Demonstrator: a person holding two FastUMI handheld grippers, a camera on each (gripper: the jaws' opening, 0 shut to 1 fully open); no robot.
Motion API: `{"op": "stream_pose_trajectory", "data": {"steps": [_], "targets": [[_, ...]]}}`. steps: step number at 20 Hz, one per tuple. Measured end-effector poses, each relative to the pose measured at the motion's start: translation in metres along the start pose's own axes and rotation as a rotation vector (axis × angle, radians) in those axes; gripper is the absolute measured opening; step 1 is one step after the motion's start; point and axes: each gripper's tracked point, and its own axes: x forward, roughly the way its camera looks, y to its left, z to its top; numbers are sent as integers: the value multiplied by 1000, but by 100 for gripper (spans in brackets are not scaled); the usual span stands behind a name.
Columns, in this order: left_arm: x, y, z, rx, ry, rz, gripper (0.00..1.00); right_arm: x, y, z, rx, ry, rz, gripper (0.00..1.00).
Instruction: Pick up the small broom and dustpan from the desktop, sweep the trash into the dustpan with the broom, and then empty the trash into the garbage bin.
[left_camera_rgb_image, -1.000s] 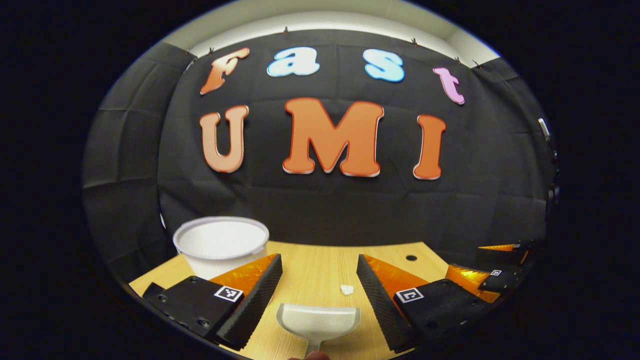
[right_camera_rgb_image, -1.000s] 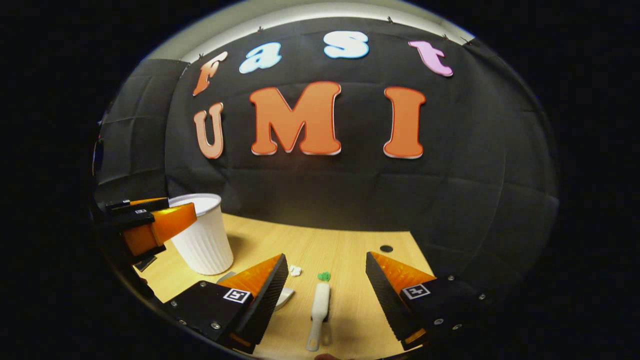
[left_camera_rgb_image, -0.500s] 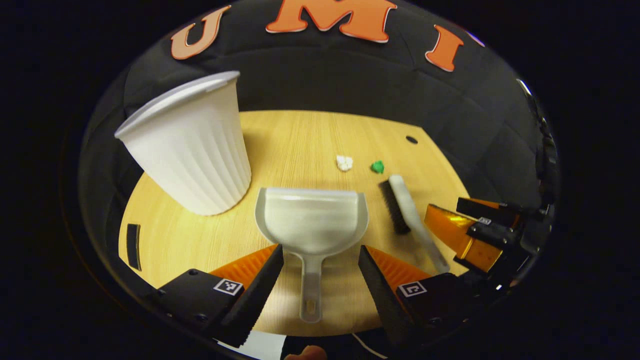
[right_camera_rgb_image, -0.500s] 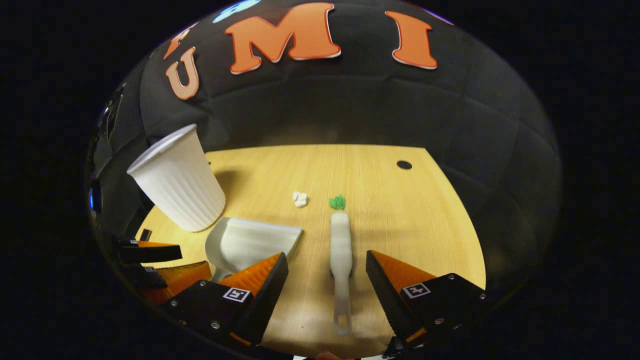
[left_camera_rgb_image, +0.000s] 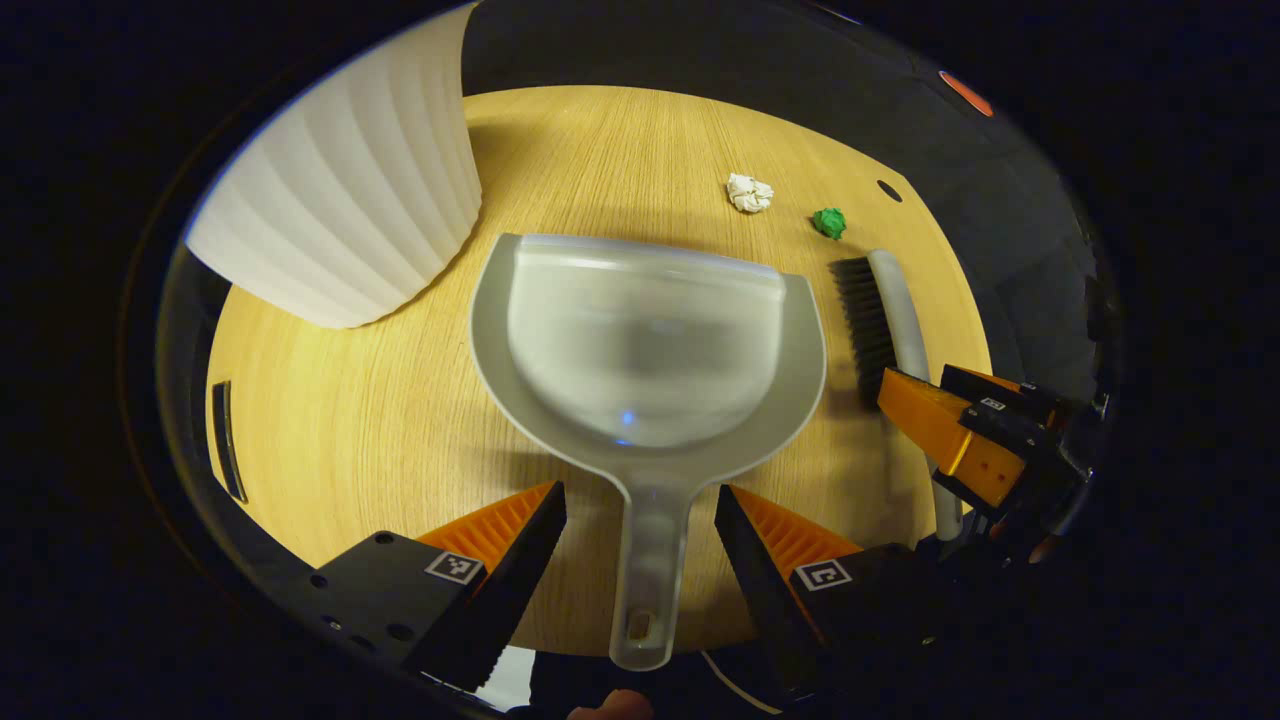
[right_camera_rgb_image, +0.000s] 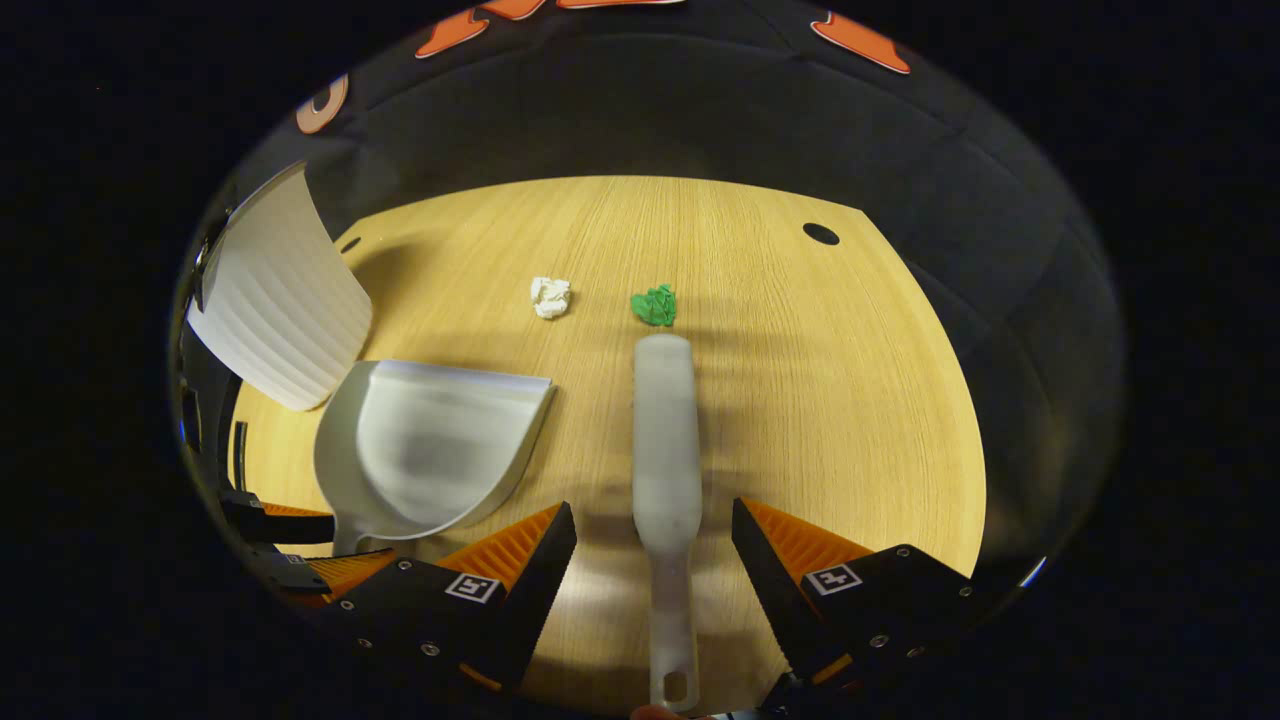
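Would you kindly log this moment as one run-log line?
left gripper: open, astride dustpan handle | right gripper: open, astride broom handle | white, green scraps unswept | bin upright

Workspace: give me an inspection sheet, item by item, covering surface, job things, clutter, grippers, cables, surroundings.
Surface: wooden desktop, with a round hole near the far right corner.
Job's things: dustpan lying flat, handle toward the left gripper; small broom lying flat, handle toward the right gripper; white ribbed garbage bin upright, left of the dustpan.
Clutter: white paper wad and green paper wad, beyond the broom's far end, apart from each other.
Grippers: left gripper open, fingers either side of the dustpan handle; right gripper open, straddling the broom handle.
Cables: thin white cable at the desk's near edge.
Surroundings: black cloth wall.
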Motion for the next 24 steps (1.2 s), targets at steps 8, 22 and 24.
{"op": "stream_pose_trajectory", "data": {"steps": [8,22,24], "targets": [[-2,13,1,92,113,27,88,24,-1,-2,-50,97,-22,82],[-25,42,42,519,100,22,32,46,-55,61,9,114,33,38],[-23,47,47,587,138,17,32,58,-61,80,-23,131,52,38]]}}
